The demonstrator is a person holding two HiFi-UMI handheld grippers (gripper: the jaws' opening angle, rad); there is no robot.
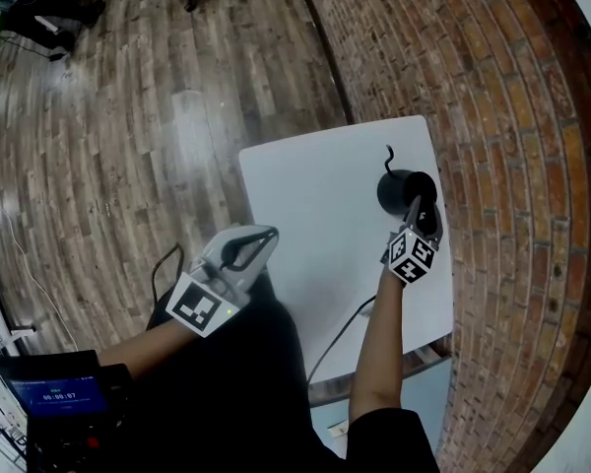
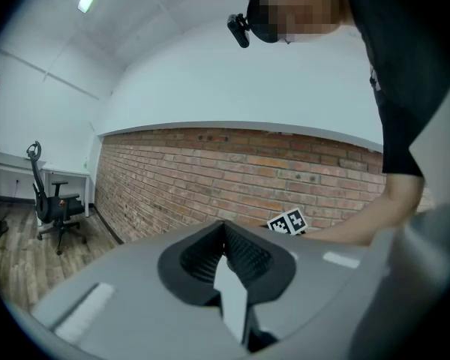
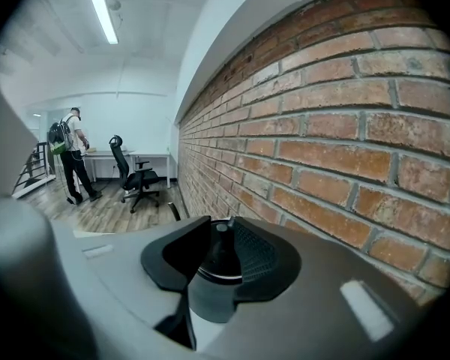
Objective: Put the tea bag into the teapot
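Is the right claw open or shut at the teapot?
Open. In the right gripper view the right claw's jaws stand apart, with the teapot's lid knob between them, not pinched.

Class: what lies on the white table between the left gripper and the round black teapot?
Nothing: in the head view, only bare white tabletop separates the left gripper from the round black teapot.
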